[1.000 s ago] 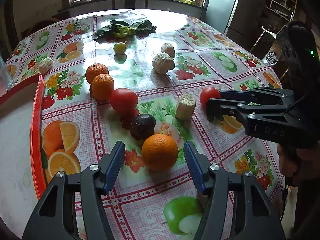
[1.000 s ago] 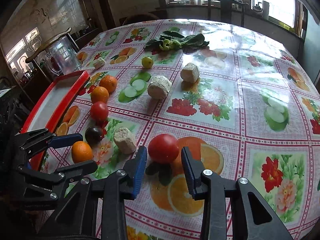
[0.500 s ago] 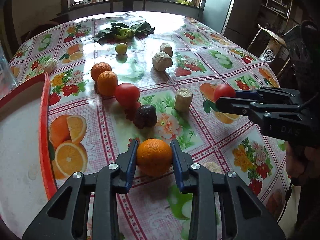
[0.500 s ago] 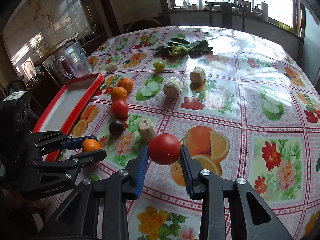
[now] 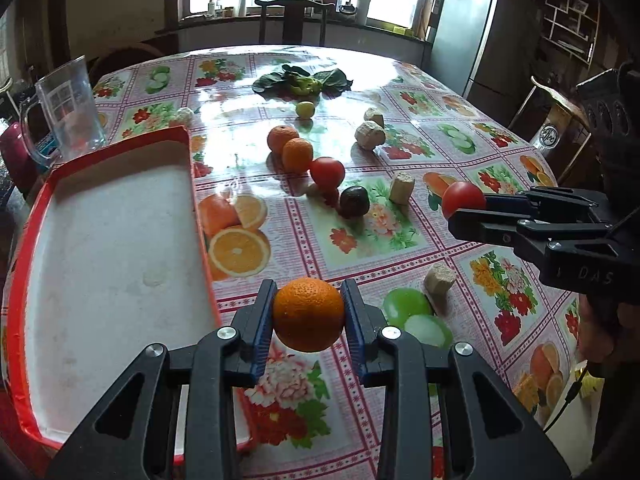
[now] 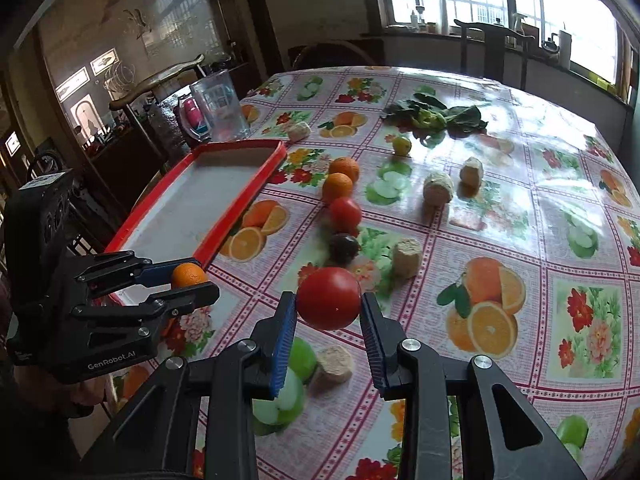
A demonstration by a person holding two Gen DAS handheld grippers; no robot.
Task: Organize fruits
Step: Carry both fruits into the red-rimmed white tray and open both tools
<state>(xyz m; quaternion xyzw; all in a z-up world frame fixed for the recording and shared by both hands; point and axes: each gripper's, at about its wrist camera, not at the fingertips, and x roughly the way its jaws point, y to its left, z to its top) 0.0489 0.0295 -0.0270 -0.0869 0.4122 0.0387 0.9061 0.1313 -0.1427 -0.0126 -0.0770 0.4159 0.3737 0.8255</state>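
The orange [image 5: 308,314] is clamped between the blue pads of the left hand-held gripper [image 5: 308,316], lifted clear of the tabletop [image 5: 400,256] and hanging just beside the near right edge of the red tray [image 5: 198,216]. The tomato [image 6: 329,298] is pinched the same way in the right hand-held gripper [image 6: 329,312], also off the cloth, further right and well apart from the tray. Both grippers are closed down to the width of their fruit, with nothing else in them.

On the tabletop, a loose line of fruit lies beyond: two oranges [image 5: 290,148] touching each other, a second tomato [image 5: 327,172] just beside them, then a dark fruit [image 5: 354,201]. A small yellow-green fruit [image 5: 305,109] sits farther back near the leafy greens [image 5: 304,80]. Several beige chunks [image 5: 370,135] are scattered among them; what they are I cannot tell. A clear jug [image 5: 66,114] stands behind the tray.

The step in hand looks like the carry: both fruits are picked and the tray holds nothing yet. Next, the left gripper needs to swing left over the tray's rim, lower the orange onto the white floor and open gently so it does not roll. The right has the longer trip and should probably follow after, keeping clear of the left.
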